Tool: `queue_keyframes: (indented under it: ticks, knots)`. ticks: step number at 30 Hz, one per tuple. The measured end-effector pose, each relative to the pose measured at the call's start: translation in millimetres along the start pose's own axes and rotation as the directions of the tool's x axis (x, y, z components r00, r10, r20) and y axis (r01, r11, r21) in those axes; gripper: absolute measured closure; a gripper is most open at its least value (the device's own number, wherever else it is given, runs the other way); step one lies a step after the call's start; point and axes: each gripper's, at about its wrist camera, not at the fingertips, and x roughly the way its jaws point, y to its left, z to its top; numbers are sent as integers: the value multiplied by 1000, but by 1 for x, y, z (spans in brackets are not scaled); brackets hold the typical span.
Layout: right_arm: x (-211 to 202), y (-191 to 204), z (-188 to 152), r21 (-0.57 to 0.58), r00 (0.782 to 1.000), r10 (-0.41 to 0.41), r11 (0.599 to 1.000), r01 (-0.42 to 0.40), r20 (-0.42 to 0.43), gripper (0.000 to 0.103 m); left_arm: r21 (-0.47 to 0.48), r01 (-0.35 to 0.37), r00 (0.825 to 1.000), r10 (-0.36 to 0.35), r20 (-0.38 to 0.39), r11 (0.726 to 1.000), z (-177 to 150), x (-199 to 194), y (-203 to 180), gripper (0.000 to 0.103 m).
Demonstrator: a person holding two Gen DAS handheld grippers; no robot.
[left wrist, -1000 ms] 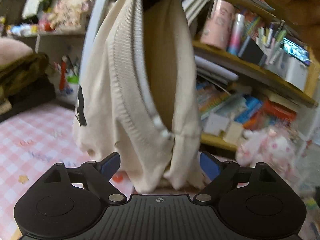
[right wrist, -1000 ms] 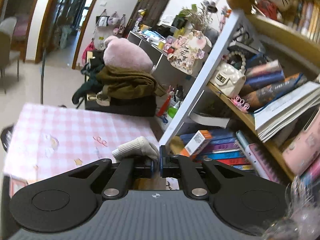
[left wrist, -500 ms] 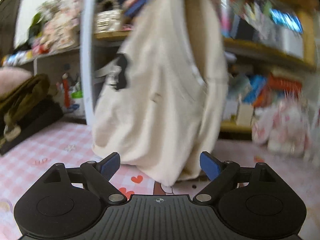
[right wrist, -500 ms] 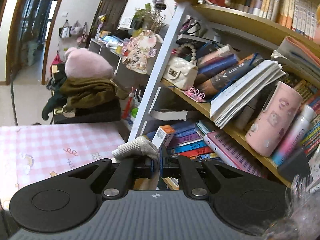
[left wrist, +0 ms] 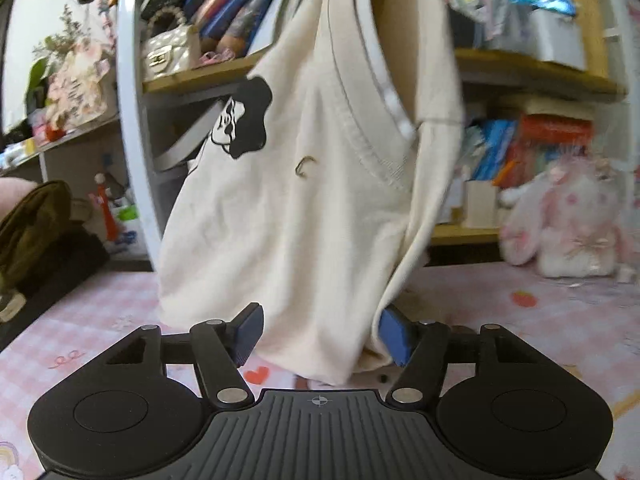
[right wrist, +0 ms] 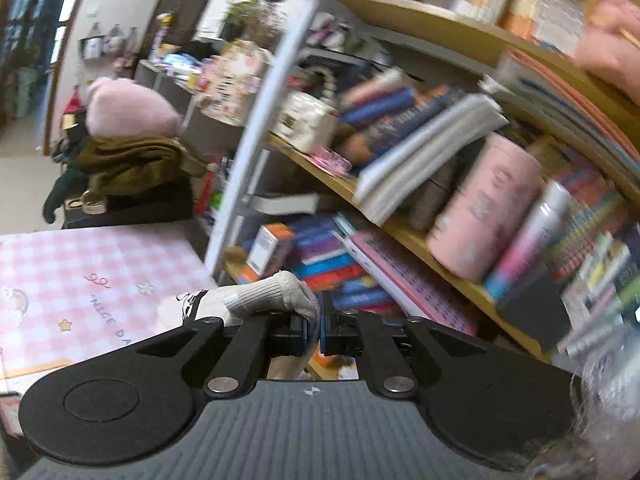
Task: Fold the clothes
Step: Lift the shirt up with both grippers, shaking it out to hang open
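Observation:
A cream knit cardigan [left wrist: 296,184] with a black-and-white patch hangs down from above in the left wrist view. Its lower hem dangles between the blue pads of my left gripper [left wrist: 320,332], which is open around it without pinching. In the right wrist view my right gripper [right wrist: 314,330] is shut on the cardigan's ribbed edge [right wrist: 276,292] and holds it up in the air.
A pink checked tablecloth [left wrist: 540,320] covers the table, also visible in the right wrist view [right wrist: 80,272]. A bookshelf [right wrist: 440,216] packed with books stands close behind. A white plush toy [left wrist: 568,220] sits at the right. Olive and black clothes [right wrist: 132,176] are piled at the left.
The left gripper has moved in under the hanging cardigan, so the hem now lies between its pads. The right gripper has swung toward the bookshelf, still holding the ribbed edge.

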Motion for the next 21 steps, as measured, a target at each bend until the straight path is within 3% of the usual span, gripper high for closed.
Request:
queue_keyframes:
  ticks: [6,12,18,19,20,21]
  knots:
    - [-6,-7,-9,17,1000,-18,1000,18,-3,98,21,-27,999,26,36,999,3,-10,-7,39]
    - [-10,-4,-6,-8,1000,-10,1000,10,2,98,67,3,1000,-4,12,998,9,8,-28,39]
    - [-12,1,-3,-29,1000,-3,1000,4,5,98,116,-51,997,57,-46,992,7,38,-47,41]
    - [-12,-1,-7,-31,1000,-21,999,21,1,98,119,-68,996,74,-47,991,5,40,-46,48]
    - [-13,-3,-11,-34,999,-38,999,38,-3,98,116,-81,995,88,-48,990,3,42,-43,74]
    - [-14,-6,-16,-36,998,-55,998,55,-7,98,98,-85,995,89,-46,992,2,40,-37,93]
